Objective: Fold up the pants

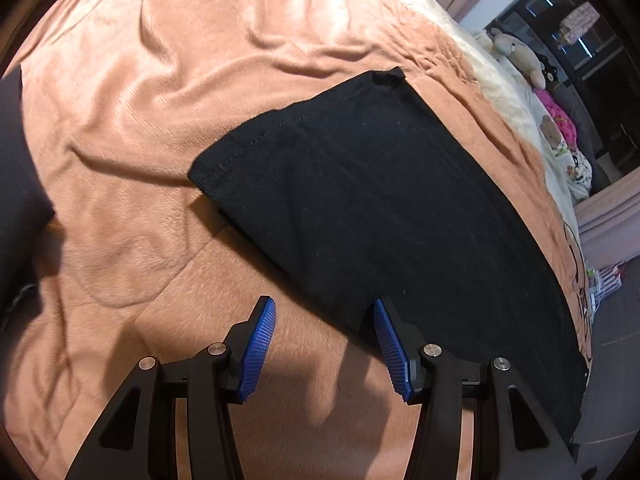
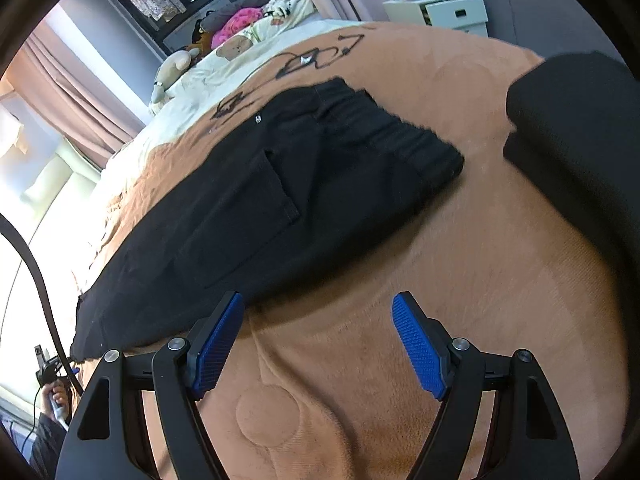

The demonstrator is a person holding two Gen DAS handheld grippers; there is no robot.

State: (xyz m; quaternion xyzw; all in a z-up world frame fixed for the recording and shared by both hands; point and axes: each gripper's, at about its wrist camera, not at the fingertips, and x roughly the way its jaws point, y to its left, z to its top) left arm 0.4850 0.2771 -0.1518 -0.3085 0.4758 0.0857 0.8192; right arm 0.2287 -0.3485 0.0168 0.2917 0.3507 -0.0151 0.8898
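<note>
Both grippers hang over a brown plush blanket [image 1: 120, 120] that covers the bed, and neither holds anything. On the left gripper [image 1: 324, 344] the jaws are parted, blue ribbed pads [image 1: 260, 354] facing each other across a gap. Its right-hand pad sits just at the near edge of the black pants [image 1: 380, 200]; whether it touches the cloth I cannot tell. Only bare blanket shows between the pads, apart from a sliver of that black edge.

On the right gripper [image 2: 320, 344] the jaws stand wider apart, with bare blanket between the pads. Its left finger [image 2: 218, 344] overlaps the near edge of the pants [image 2: 260, 200] in the picture, but no cloth lies between the pads.

The pants lie flat on the blanket, folded lengthwise with one leg on the other. In the left wrist view the hem end [image 1: 300, 120] points toward the middle of the bed and the cloth runs on toward the bed's far-right edge. In the right wrist view the elastic waistband [image 2: 400, 132] and a back pocket [image 2: 256, 208] face up, the waistband end toward the blanket's far side, near a black line drawing [image 2: 312, 58] printed on the blanket.

Stuffed toys [image 2: 240, 44] and a cream sheet [image 2: 192, 92] occupy the bed's far end. A white drawer unit [image 2: 440, 12] stands beyond the bed. A second dark garment [image 2: 572, 128] rests on the blanket toward its right edge, well apart from the pants.
</note>
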